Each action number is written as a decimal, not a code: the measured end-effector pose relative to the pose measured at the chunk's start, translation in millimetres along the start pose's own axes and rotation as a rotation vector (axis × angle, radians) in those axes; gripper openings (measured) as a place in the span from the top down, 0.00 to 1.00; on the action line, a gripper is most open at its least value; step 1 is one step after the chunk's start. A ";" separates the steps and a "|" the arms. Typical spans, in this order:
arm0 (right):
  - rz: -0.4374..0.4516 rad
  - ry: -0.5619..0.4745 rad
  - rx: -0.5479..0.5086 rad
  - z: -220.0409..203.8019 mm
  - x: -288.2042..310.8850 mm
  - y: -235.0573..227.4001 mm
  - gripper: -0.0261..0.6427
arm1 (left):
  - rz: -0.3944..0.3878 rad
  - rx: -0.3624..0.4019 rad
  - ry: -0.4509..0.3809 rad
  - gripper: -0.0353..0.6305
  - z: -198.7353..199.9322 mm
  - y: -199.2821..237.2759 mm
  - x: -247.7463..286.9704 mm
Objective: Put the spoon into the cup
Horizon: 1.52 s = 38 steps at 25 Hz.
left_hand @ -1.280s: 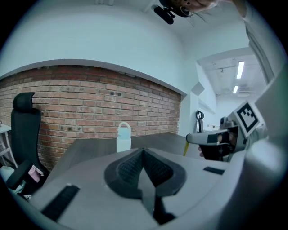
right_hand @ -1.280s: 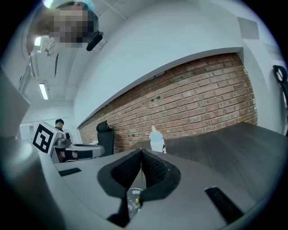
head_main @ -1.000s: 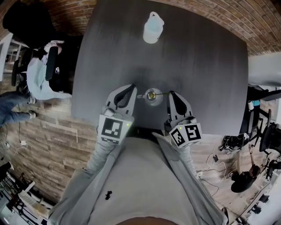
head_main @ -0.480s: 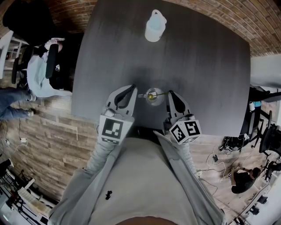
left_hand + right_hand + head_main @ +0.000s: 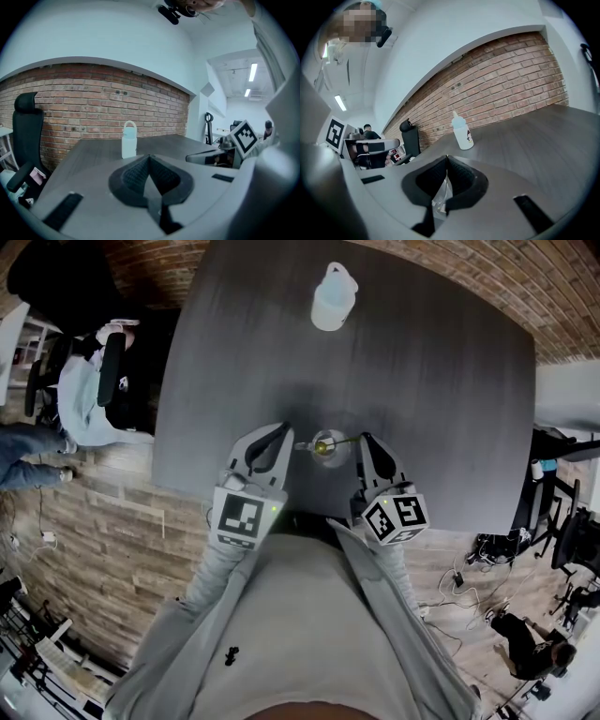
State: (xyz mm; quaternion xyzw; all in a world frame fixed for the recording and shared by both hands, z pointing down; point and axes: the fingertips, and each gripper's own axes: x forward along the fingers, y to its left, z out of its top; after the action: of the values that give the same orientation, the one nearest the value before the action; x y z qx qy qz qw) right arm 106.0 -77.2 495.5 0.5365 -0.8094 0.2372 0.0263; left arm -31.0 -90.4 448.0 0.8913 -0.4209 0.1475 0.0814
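Note:
A small clear glass cup [image 5: 328, 448] stands on the dark grey table [image 5: 431, 381] near its front edge, between my two grippers. A spoon [image 5: 345, 439] rests with its golden bowl inside the cup, and its thin handle runs right to my right gripper [image 5: 365, 439]. In the right gripper view that gripper [image 5: 446, 161] is shut, with a thin shiny piece, likely the spoon handle, showing between the pads. My left gripper [image 5: 281, 429] sits just left of the cup. Its jaws [image 5: 150, 159] are shut with nothing visible between them.
A pale blue-white bottle [image 5: 333, 298] stands upright at the far side of the table, also seen as the bottle [image 5: 129, 139] and the bottle [image 5: 461, 132]. A brick wall runs behind the table. A black office chair [image 5: 111, 371] and a seated person are at the left.
Grippers, cup and spoon hold their places. Only the head view drifts slightly, and a person on the floor at the lower right has shifted.

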 end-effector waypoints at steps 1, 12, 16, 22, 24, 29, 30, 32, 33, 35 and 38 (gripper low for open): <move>0.000 0.003 -0.006 -0.4 0.2 -0.1 0.93 | -0.001 0.000 -0.001 0.92 0.1 -0.2 -0.1; 0.010 0.057 -0.039 -9.0 4.1 0.7 0.93 | -0.012 0.009 -0.007 0.92 4.7 -1.1 2.1; 0.008 0.072 -0.046 -10.0 6.3 0.0 0.93 | -0.010 0.007 -0.011 0.92 5.3 -0.1 3.2; 0.015 0.094 -0.044 -11.0 9.9 -0.3 0.81 | -0.006 0.005 -0.018 0.92 8.3 1.0 6.2; 0.017 0.093 -0.049 -10.1 11.2 0.9 0.81 | -0.005 0.005 -0.020 0.92 9.1 2.8 6.3; 0.021 0.097 -0.062 -8.4 12.6 1.5 0.81 | -0.006 0.008 -0.023 0.92 11.6 3.4 6.4; 0.021 0.097 -0.065 -7.5 12.6 0.8 0.81 | -0.007 0.009 -0.024 0.92 12.3 3.4 6.9; 0.019 0.093 -0.070 -4.9 13.2 -0.2 0.81 | -0.008 0.012 -0.027 0.92 13.9 4.8 7.5; 0.019 0.090 -0.073 -3.3 13.5 -0.2 0.81 | -0.008 0.013 -0.029 0.92 14.8 5.7 7.4; 0.017 0.082 -0.079 0.6 13.3 -0.6 0.81 | -0.007 0.015 -0.033 0.92 16.8 6.7 6.8; 0.013 0.066 -0.087 8.4 11.1 -2.5 0.81 | -0.006 0.019 -0.042 0.92 20.4 5.9 7.2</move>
State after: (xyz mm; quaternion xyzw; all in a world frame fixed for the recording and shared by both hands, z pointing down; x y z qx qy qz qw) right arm 105.3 -91.0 492.3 0.5216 -0.8210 0.2196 0.0749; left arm -27.3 -104.9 431.2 0.8963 -0.4182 0.1325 0.0645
